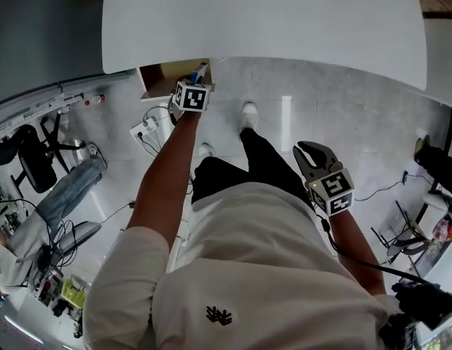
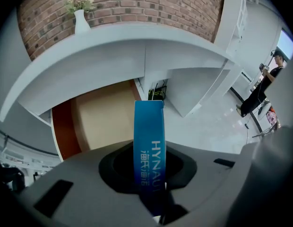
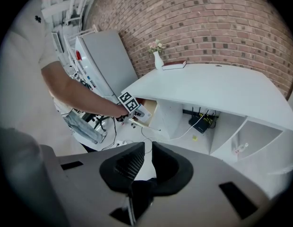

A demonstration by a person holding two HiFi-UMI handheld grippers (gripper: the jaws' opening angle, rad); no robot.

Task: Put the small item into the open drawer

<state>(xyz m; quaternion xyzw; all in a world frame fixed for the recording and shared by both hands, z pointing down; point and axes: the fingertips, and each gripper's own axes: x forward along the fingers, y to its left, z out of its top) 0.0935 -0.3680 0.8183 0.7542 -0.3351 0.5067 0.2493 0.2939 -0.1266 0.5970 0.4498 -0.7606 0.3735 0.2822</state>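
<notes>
The left tongs (image 2: 147, 150) are clamped on the small item, a slim blue box (image 2: 149, 126) with white lettering. It stands on end between the 2 jaws and sticks out well past their tips. In the left gripper view the box's far end shows against the right-hand corner of the open drawer (image 2: 101, 119), which has a pale wooden floor and a red-brown side wall. In the head view these tongs hang at the drawer's near right corner, tilted steeply down, at the end of an outstretched arm. Whether the box is already over the drawer's floor cannot be told.

The right tongs (image 3: 147, 144) are narrow, with a thin gap between the pads and nothing in it. In the head view they are held well apart from the drawer, by the person's right hip.

The drawer juts from under a white counter (image 1: 262, 20) with a curved edge. A white vase (image 2: 81, 21) of flowers and a red book (image 3: 174, 65) rest on it against a brick wall (image 3: 208, 27). A power strip (image 1: 144, 130) lies on the pale floor (image 1: 357, 115) near the drawer. A 2nd person in jeans (image 1: 65, 188) sits to the left.
</notes>
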